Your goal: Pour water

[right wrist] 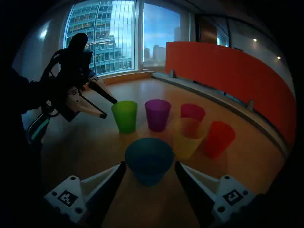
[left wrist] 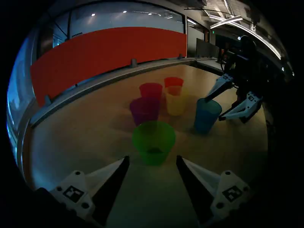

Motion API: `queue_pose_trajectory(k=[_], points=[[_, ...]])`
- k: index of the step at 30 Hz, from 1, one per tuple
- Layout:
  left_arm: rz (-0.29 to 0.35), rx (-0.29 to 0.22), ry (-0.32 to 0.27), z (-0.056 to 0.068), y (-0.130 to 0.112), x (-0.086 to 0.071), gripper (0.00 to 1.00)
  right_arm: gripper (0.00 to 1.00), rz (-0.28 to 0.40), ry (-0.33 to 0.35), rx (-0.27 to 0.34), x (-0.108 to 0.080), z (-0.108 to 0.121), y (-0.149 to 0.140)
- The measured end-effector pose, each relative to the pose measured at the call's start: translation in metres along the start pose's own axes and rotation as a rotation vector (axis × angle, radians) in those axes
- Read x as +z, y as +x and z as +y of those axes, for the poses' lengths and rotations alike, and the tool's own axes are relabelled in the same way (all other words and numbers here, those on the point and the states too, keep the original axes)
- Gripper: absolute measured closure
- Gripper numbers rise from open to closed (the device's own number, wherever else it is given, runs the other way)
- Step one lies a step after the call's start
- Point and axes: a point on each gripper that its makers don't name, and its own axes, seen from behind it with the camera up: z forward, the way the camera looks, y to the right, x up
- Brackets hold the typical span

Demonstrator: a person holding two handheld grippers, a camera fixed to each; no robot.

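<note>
Several translucent plastic cups stand close together on a wooden table (left wrist: 87,133). A green cup (left wrist: 153,142) stands upright just ahead of my left gripper (left wrist: 152,158), whose fingers are open and flank its base without pressing on it. Behind it are a purple cup (left wrist: 144,110), a pink cup (left wrist: 151,90), a yellow cup (left wrist: 176,101) and an orange cup (left wrist: 173,81). The blue cup (right wrist: 149,159) sits between the open tips of my right gripper (right wrist: 149,164). The left gripper (right wrist: 109,109) also appears beside the green cup (right wrist: 124,116). Whether any cup holds water I cannot tell.
An orange panel (left wrist: 106,53) on a low ledge runs along the table's far edge. Large windows (right wrist: 114,38) stand behind the left gripper and the dark sleeve (right wrist: 26,95) of the person holding it. Bare tabletop (right wrist: 83,140) lies around the cups.
</note>
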Motion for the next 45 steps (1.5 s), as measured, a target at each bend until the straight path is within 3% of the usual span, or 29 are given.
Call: queue_pose_trajectory(k=[19,24,45], points=[[-0.005,0.007,-0.011,0.0,0.0,0.006,0.08,0.01,0.001,0.012,-0.011,0.027,-0.001,0.004],[-0.008,0.013,-0.014,0.001,0.0,0.007,0.08,0.07,0.003,0.002,-0.011,0.029,0.001,0.003],[-0.023,0.023,-0.024,0.003,0.002,0.021,0.09,0.09,0.014,-0.018,-0.006,0.01,0.009,0.01]])
